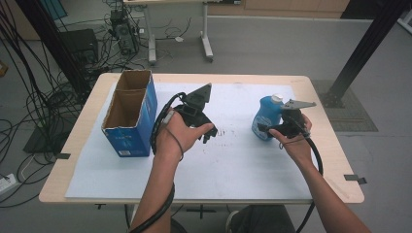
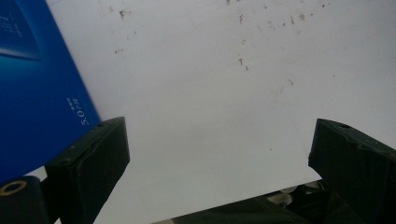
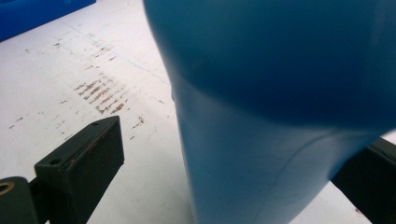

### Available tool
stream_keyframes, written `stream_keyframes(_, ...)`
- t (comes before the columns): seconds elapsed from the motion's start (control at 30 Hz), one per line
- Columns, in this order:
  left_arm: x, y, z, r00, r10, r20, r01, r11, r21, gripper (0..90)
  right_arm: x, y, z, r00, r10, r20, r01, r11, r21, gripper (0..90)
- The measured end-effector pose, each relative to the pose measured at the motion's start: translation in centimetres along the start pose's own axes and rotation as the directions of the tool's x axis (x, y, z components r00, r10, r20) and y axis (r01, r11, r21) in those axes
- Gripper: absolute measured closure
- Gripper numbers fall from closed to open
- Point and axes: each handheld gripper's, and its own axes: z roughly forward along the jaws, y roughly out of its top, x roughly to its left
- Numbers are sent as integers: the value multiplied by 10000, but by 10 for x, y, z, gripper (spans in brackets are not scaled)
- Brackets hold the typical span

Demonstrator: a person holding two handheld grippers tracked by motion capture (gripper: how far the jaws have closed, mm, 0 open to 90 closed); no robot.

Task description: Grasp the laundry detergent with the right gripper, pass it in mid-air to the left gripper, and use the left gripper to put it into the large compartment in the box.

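A blue bottle (image 1: 267, 112) with a white cap stands upright on the right half of the white sheet (image 1: 233, 165). My right gripper (image 1: 266, 129) is low at its near side, open. In the right gripper view the bottle (image 3: 280, 93) stands between the jaws of the gripper (image 3: 240, 140). The left jaw is clear of it and the right jaw is partly hidden behind it. My left gripper (image 1: 206, 132) hangs over the middle of the sheet, pointing down. In the left gripper view the gripper (image 2: 219, 135) is wide open with bare sheet between its jaws.
An open blue cardboard box (image 1: 131, 131) stands at the left of the sheet, close to my left gripper; its blue wall (image 2: 32, 93) shows beside the left jaw. The wooden table edge (image 1: 335, 145) lies right of the bottle. Cables and black frame posts surround the table.
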Motion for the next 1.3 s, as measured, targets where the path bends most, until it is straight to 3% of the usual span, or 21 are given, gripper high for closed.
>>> stream_keyframes(1.3, -2, 2, 1, 10000, 39, -24, -39, 10000, 54, 55, -1, -7, 2, 10000, 64, 40, -63, 9999, -156, 20)
